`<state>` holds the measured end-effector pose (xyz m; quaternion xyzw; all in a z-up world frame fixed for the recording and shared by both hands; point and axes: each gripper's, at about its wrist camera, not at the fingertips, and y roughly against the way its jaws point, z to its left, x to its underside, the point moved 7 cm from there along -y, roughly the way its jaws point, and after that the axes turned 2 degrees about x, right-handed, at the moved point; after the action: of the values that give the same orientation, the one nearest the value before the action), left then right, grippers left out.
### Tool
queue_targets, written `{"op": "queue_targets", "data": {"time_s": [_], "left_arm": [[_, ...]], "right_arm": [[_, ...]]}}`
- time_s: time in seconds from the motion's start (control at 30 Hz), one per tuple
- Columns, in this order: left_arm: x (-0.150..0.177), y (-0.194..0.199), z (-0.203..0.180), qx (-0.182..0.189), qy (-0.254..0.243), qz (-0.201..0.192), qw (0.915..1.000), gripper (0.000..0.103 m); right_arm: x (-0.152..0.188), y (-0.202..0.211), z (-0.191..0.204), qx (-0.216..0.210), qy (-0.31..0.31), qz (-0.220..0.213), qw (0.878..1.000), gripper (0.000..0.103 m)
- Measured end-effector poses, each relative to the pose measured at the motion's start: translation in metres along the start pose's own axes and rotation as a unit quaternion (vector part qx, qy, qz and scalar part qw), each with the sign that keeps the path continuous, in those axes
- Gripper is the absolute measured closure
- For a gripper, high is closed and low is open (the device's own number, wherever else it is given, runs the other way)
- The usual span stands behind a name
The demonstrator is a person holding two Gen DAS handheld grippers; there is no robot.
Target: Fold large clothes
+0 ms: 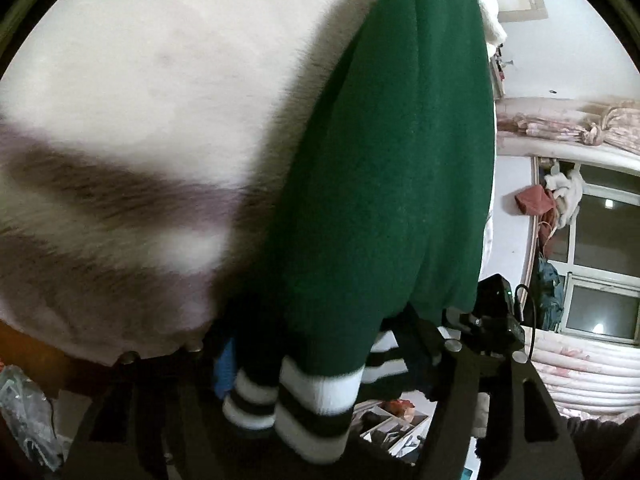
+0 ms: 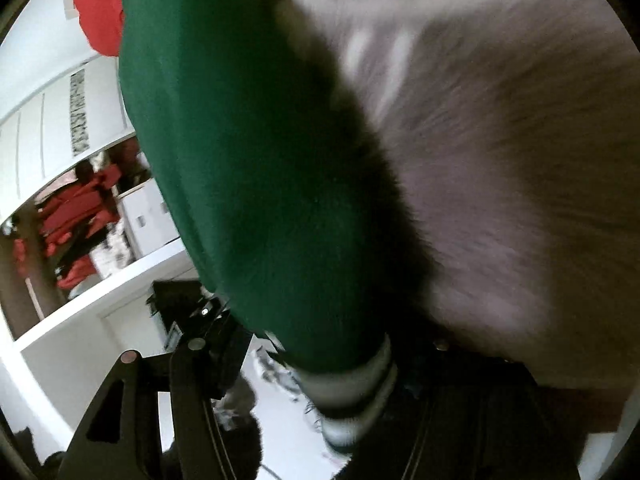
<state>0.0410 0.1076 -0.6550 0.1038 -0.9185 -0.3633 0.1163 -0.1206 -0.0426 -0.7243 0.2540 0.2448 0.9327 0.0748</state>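
A dark green knitted garment with black-and-white striped cuffs (image 1: pixel 372 184) is seen lower centre between the left gripper (image 1: pixel 304 384) fingers and the right gripper (image 2: pixel 304 360) fingers; whether either grips cannot be told.

Left gripper (image 1: pixel 304 412) with matte black slotted finger arms, silver round screws at the joints, right gripper (image 2: pixel 288 412) alike

Left wrist view: the green garment (image 1: pixel 384 184) fills the centre, draped over the hand-held gripper, its striped cuffs (image 1: pixel 308 408) blocking the near path. A fuzzy pale blanket (image 1: pixel 152 92) lies just left, touching. Open air only at right, toward the window (image 1: pixel 600 248). Right wrist view: passage remains lower left, beside the white cabinet (image 2: pixel 52 128).
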Motion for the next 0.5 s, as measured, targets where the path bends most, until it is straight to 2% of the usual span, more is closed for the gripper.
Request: {"op": "queue_targets", "data": {"time_s": [0.07,0.1,0.13,0.17,0.2,0.23,0.37,0.5], "left_arm": [[0.0,0.003,0.0,-0.005,0.0,-0.009,0.9999,0.037],[0.002,0.008,-0.003,-0.007,0.001,-0.016,0.9999,0.047],[0.004,0.008,-0.006,-0.011,-0.001,-0.016,0.9998,0.064],[0.004,0.011,-0.008,-0.011,-0.002,-0.016,0.9998,0.068],[0.004,0.015,-0.013,-0.012,-0.002,-0.019,0.9998,0.074],[0.005,0.02,-0.02,-0.011,-0.001,-0.017,0.9998,0.077],[0.001,0.05,-0.06,0.027,-0.001,-0.034,0.9991,0.08],[-0.019,0.088,-0.1,0.08,0.002,-0.067,0.9945,0.081]], "right_arm": [[0.0,-0.015,0.004,-0.012,-0.004,0.007,1.0,0.037],[-0.001,-0.018,0.005,-0.013,-0.005,0.009,1.0,0.037],[0.0,-0.018,0.007,-0.014,-0.007,0.008,1.0,0.041],[0.001,-0.018,0.01,-0.015,-0.008,0.007,1.0,0.048],[0.002,-0.018,0.013,-0.016,-0.008,0.004,1.0,0.061],[0.005,-0.017,0.016,-0.018,-0.016,0.001,1.0,0.068],[0.017,-0.017,0.045,-0.041,-0.033,-0.006,0.999,0.075],[0.026,0.016,0.084,-0.08,-0.042,-0.006,0.996,0.076]]}}
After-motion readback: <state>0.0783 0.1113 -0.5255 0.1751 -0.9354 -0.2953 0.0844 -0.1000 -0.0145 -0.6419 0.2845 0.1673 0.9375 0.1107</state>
